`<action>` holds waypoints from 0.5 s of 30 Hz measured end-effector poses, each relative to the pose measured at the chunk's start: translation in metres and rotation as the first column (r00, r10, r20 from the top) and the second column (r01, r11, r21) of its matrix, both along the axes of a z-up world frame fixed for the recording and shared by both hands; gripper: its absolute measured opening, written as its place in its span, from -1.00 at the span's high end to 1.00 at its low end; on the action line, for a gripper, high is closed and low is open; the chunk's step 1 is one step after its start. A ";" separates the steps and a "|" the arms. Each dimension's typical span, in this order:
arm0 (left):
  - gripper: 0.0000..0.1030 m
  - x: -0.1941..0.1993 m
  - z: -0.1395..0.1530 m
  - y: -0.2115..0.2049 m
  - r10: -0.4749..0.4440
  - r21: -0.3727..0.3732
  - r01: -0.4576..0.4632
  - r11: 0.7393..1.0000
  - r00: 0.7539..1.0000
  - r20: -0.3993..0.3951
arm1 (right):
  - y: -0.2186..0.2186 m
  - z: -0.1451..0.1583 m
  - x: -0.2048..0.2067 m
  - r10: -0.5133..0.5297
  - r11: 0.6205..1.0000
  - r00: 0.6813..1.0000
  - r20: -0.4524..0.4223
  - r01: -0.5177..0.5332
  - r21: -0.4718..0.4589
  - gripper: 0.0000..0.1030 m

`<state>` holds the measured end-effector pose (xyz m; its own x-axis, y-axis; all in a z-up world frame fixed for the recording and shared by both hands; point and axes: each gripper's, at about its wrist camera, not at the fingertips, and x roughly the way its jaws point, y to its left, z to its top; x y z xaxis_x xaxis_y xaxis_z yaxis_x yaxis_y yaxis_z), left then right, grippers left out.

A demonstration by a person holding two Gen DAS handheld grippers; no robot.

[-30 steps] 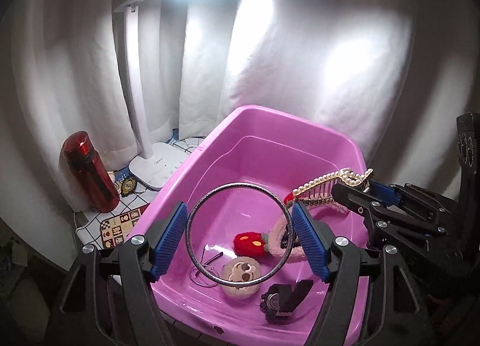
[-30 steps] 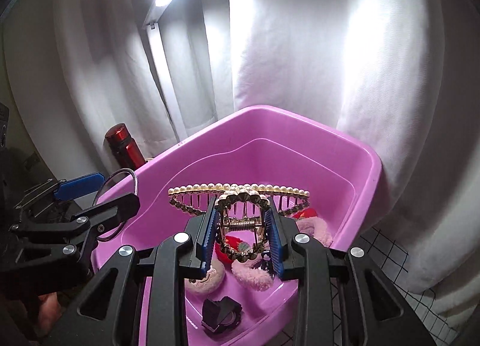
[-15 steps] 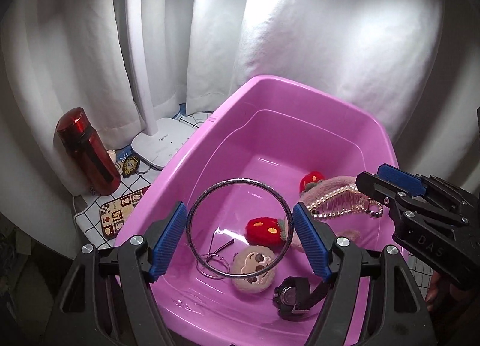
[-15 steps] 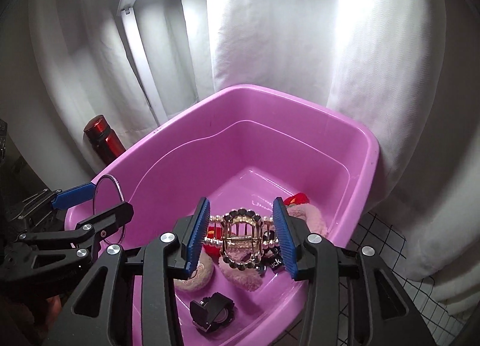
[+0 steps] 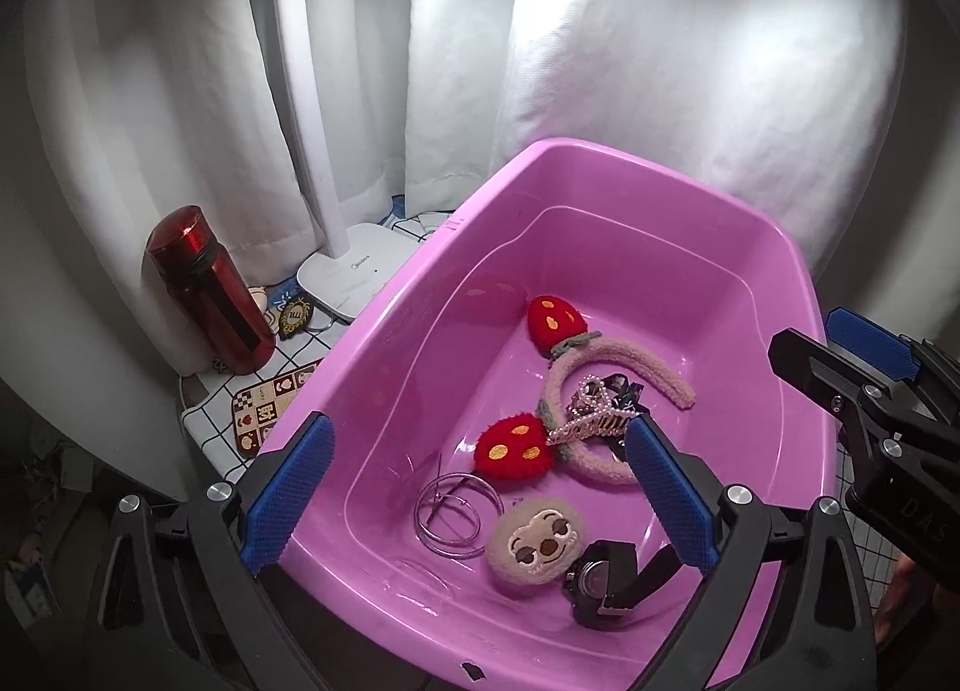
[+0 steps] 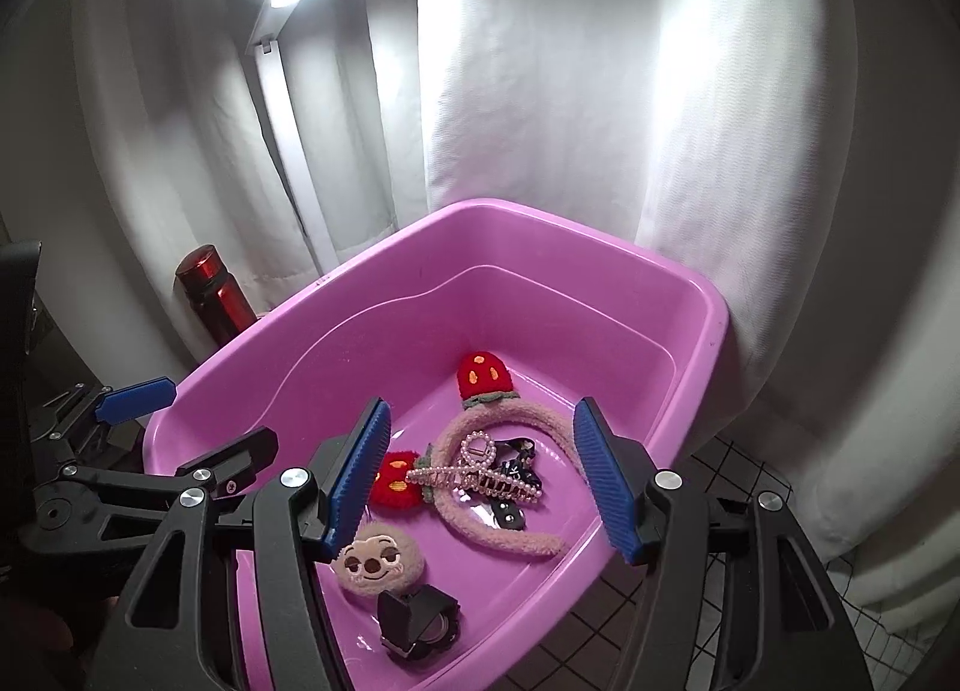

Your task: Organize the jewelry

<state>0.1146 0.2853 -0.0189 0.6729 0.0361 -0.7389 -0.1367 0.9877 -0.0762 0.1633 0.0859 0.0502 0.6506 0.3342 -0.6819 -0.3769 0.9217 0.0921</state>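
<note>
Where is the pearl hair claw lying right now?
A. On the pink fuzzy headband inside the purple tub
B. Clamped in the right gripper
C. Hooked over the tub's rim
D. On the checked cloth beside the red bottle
A: the pearl hair claw rests across the pink fuzzy headband on the floor of the purple tub, touching neither gripper.

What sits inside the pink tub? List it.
Inside the pink tub: fuzzy strawberry headband, pearl hair claw lying on it, thin metal bangle, plush sloth face, black watch. A dark item under the claw is mostly covered.
</note>
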 end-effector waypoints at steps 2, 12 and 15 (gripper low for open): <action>-0.86 -0.001 0.000 0.000 0.007 -0.002 -0.007 1.000 1.000 -0.004 | -0.003 0.002 -0.004 -0.002 1.000 1.000 0.006 0.002 0.003 -0.18; -0.86 -0.010 0.008 -0.012 0.024 0.031 -0.023 0.999 1.000 -0.009 | -0.015 0.005 -0.027 -0.013 1.000 1.000 0.023 0.013 0.013 -0.18; -0.86 -0.014 0.011 -0.015 0.028 0.021 -0.028 0.999 1.000 -0.008 | -0.020 0.006 -0.034 -0.024 1.000 0.999 0.023 0.024 0.018 -0.18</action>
